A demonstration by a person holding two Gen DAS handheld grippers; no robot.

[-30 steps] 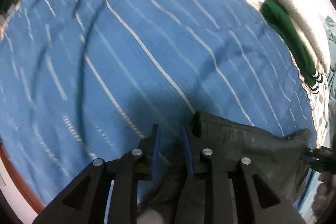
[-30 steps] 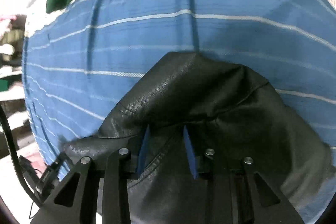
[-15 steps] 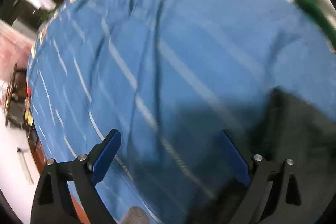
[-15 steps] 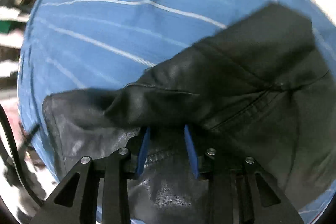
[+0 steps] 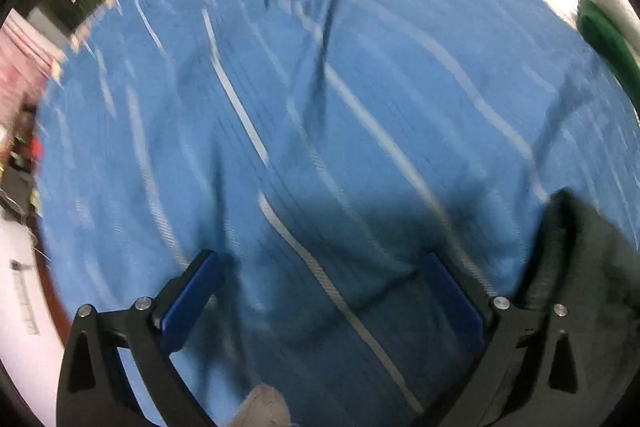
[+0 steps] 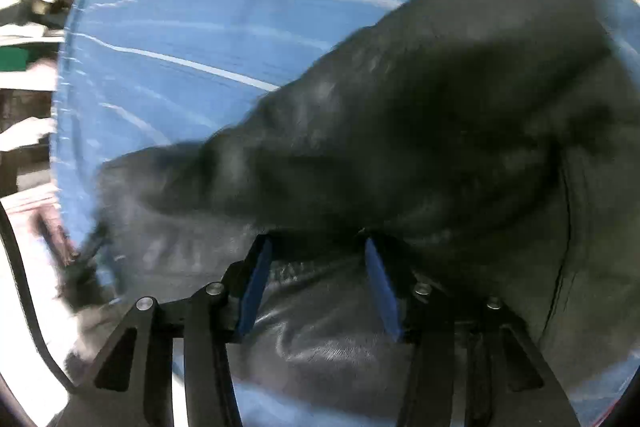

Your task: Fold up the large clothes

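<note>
A black leather jacket (image 6: 420,131) lies bunched on a blue striped bedspread (image 5: 280,107). In the right wrist view my right gripper (image 6: 316,263) is shut on a fold of the jacket, the leather gathered between its blue pads. In the left wrist view my left gripper (image 5: 320,287) is wide open and empty, hovering over bare bedspread. The jacket's edge (image 5: 580,267) shows to the right of the left gripper's right finger, apart from the pads.
A green garment (image 5: 608,43) and a white one lie at the far right edge of the bed. Clutter and furniture stand beyond the bed's left edge (image 5: 48,99). A dark cable (image 6: 20,287) runs down the left of the right wrist view.
My left gripper has let go of the jacket, opened wide and swung left over the bedspread. My right gripper keeps its hold and has pulled the jacket, which now lies further right.
</note>
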